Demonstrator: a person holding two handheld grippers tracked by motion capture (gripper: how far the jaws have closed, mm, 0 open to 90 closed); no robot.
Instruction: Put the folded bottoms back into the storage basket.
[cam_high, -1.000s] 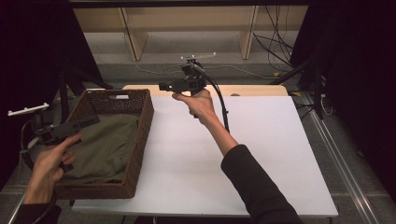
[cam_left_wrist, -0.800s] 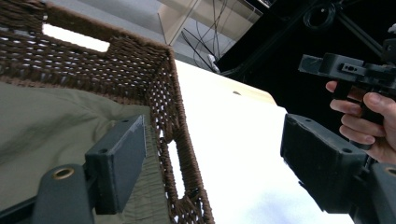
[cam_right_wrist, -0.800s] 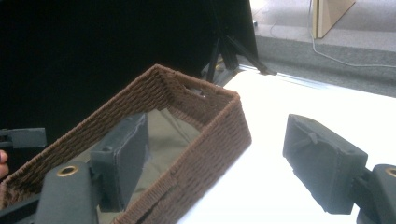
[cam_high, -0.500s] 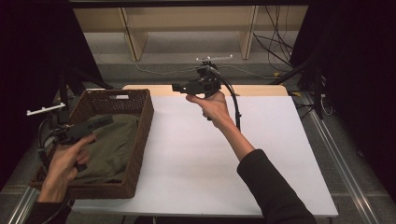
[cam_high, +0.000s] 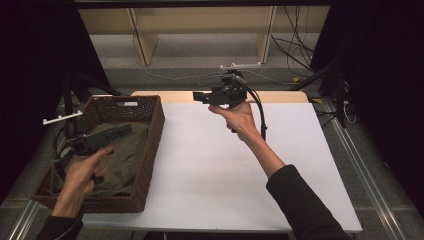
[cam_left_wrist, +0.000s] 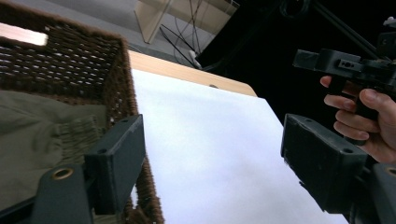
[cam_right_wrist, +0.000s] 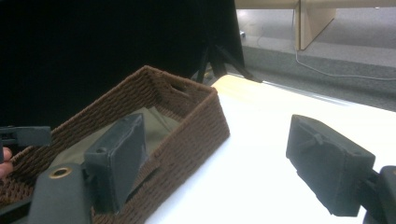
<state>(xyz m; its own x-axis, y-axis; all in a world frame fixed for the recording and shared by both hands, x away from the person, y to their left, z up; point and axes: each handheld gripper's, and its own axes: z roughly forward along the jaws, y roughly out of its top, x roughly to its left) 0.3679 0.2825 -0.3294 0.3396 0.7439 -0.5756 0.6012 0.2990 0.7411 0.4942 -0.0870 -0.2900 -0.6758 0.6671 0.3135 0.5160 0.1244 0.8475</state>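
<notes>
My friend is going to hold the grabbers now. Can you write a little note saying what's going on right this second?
Left gripper: jaws open and empty, held over the brown woven wicker basket at the left edge of the white table.
Right gripper: jaws open and empty, raised above the far middle of the table, pointing toward the basket.
Olive-green folded cloth: lying inside the basket, with neither gripper touching it.
Done: nothing has been gripped yet.
Left: probably lower the left gripper onto the cloth, close the jaws on it and lift it out onto the table.
</notes>
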